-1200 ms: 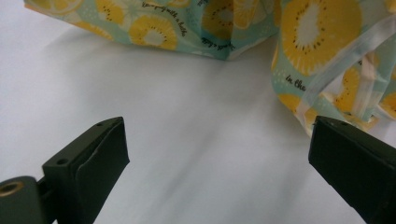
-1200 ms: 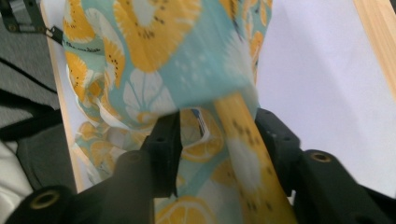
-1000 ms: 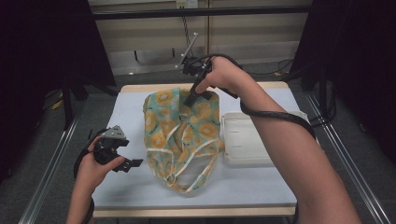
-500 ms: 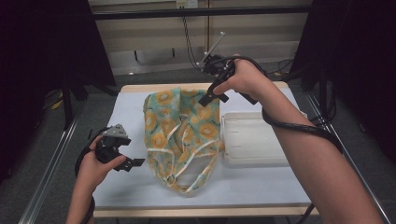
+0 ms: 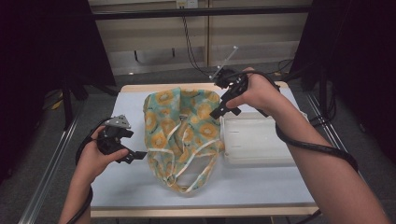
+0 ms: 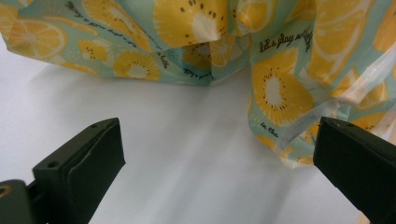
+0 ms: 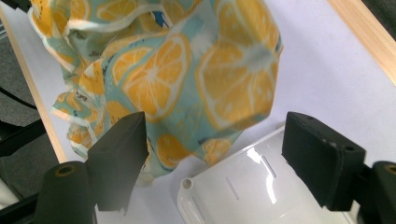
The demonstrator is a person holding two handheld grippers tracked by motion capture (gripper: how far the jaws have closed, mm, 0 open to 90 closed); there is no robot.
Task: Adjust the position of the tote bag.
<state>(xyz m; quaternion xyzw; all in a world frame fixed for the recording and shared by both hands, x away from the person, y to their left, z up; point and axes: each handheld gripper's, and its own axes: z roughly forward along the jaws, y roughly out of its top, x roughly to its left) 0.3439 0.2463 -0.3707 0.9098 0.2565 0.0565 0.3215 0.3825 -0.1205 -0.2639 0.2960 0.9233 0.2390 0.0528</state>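
Lemon-print bag (image 6: 280,88), script lettering "let's play", "in the"

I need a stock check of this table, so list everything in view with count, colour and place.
bag: one, teal cloth with yellow citrus print and white handles, middle of the table
tray: one, clear white plastic, right of the bag and touching its edge
table: one, pale top with a wooden rim
left hand-held gripper: one, black, jaws open, at the bag's left edge
right hand-held gripper: one, black, jaws just opened with nothing between them, above the bag's far right corner
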